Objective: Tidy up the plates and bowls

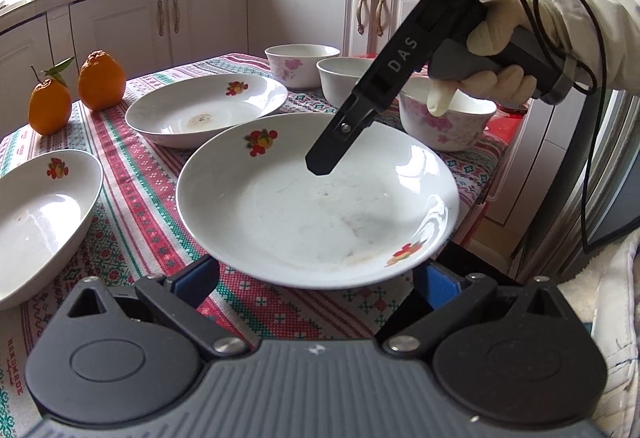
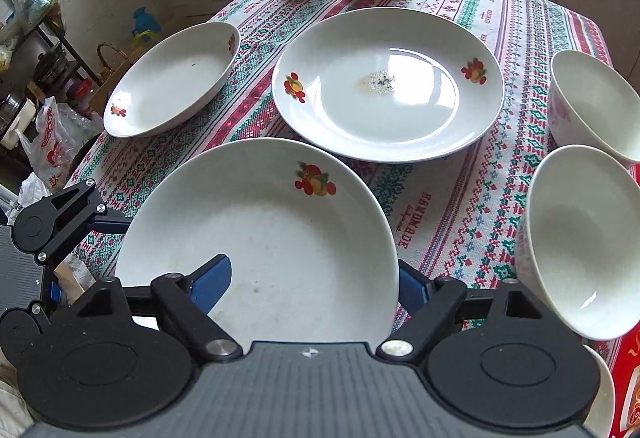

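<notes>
Jaws: right gripper (image 2: 314,284) half-open, straddling plate (image 2: 256,238) rim, not clamped; left gripper (image 1: 316,278) open beneath near rim. Glazed china: stiff, slick, breakable; pinch rim.

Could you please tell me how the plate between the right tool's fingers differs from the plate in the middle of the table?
The near plate sits at the table's edge with the right tool straddling its rim; the middle plate lies free, further in. The middle plate has a speckled stain at its centre; the near plate shows only faint smudges. Both are white, shallow, with fruit prints on the rim.
</notes>
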Demonstrator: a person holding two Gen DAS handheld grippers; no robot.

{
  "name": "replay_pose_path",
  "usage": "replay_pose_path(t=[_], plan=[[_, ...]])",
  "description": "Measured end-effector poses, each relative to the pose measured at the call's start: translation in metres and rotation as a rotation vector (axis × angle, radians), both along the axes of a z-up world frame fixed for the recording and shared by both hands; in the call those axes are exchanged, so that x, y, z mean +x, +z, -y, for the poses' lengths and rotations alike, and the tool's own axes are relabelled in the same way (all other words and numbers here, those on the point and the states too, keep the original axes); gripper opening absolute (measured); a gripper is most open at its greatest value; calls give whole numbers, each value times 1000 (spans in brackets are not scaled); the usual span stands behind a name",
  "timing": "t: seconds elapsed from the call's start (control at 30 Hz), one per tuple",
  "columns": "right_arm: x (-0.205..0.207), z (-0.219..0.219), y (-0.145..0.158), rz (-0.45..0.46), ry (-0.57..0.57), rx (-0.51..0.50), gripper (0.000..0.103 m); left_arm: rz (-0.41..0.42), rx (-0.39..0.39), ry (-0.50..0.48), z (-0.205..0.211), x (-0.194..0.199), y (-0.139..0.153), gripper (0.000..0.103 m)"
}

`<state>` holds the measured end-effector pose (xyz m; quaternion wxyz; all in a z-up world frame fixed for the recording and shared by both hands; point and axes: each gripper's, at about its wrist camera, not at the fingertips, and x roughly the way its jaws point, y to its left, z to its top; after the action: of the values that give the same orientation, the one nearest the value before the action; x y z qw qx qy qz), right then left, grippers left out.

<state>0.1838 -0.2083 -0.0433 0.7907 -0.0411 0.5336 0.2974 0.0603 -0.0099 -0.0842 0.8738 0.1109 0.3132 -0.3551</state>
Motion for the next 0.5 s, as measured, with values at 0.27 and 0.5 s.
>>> replay_pose_path(t=[0.27, 0.5], plan=[[2, -1, 0, -11, -20, 19, 90, -3, -4, -12, -3, 1, 1, 102], [5, -9, -1, -44, -5, 62, 90, -10, 4, -1, -15, -2, 3, 102]])
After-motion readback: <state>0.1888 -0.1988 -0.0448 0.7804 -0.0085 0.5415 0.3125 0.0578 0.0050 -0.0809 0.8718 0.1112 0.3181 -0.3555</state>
